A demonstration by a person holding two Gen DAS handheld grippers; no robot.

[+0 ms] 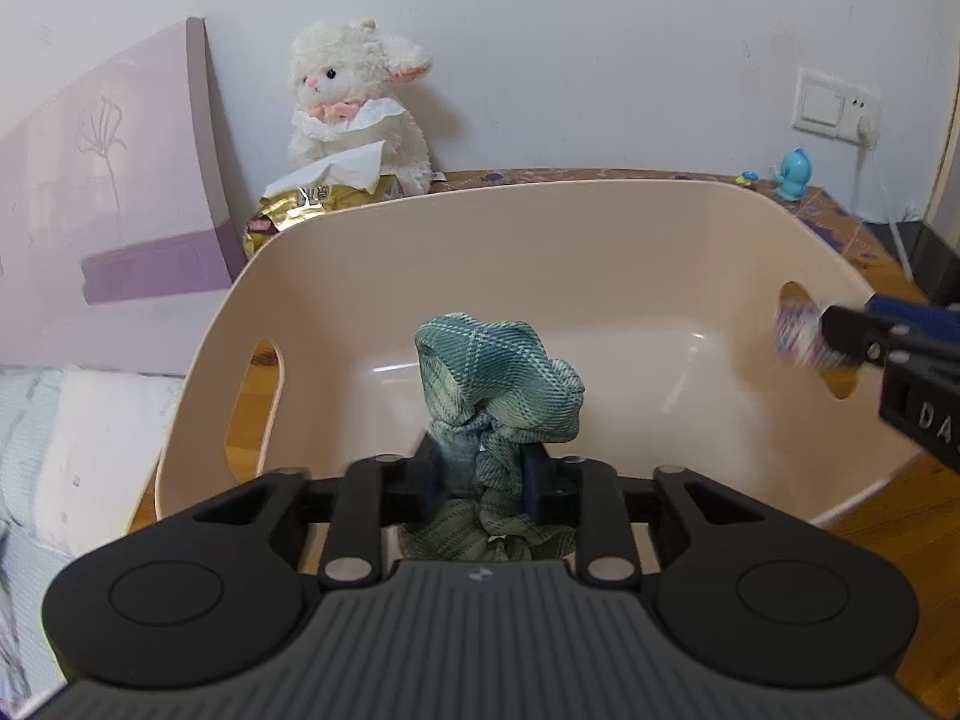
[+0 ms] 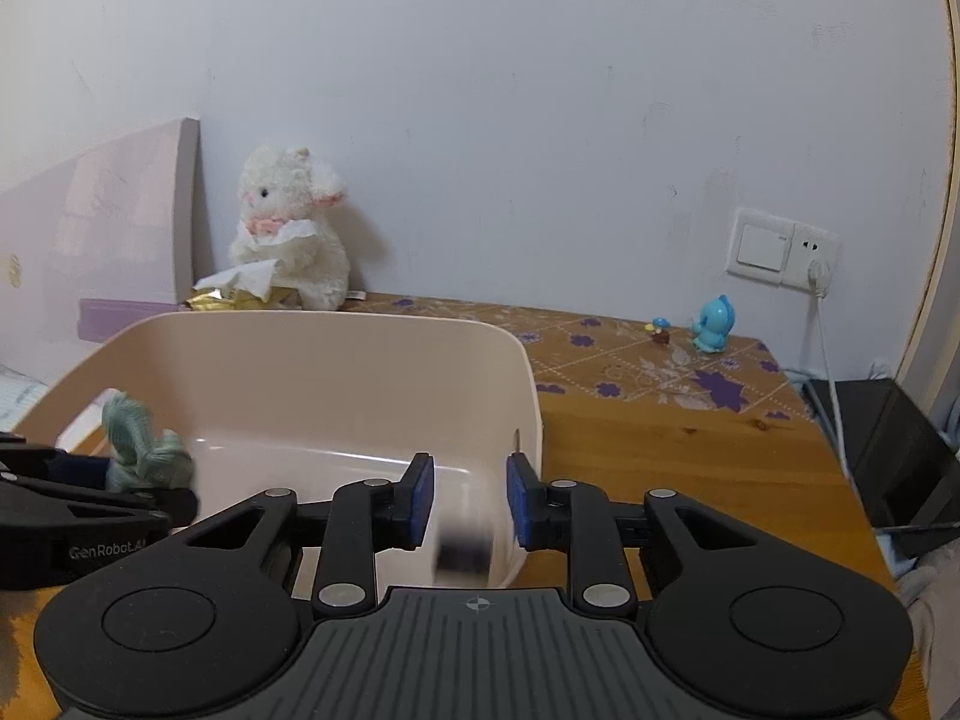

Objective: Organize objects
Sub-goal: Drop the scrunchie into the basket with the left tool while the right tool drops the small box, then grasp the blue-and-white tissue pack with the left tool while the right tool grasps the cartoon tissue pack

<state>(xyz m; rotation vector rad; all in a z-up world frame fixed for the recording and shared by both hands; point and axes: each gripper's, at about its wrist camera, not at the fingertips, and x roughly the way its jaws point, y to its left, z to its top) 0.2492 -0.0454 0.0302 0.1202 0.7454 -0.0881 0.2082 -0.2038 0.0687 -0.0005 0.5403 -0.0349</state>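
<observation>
Scrunchie in left claw (clamped)

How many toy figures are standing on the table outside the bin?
3: a white plush lamb at the wall behind the bin, a blue bird figure near the outlet, and a tiny mushroom figure beside it. Others may be hidden behind the bin.

We see the basket on the near left of the table. Behind it, against the wall, the plush lamb sits over a snack bag. Far right stands a small figurine.
</observation>
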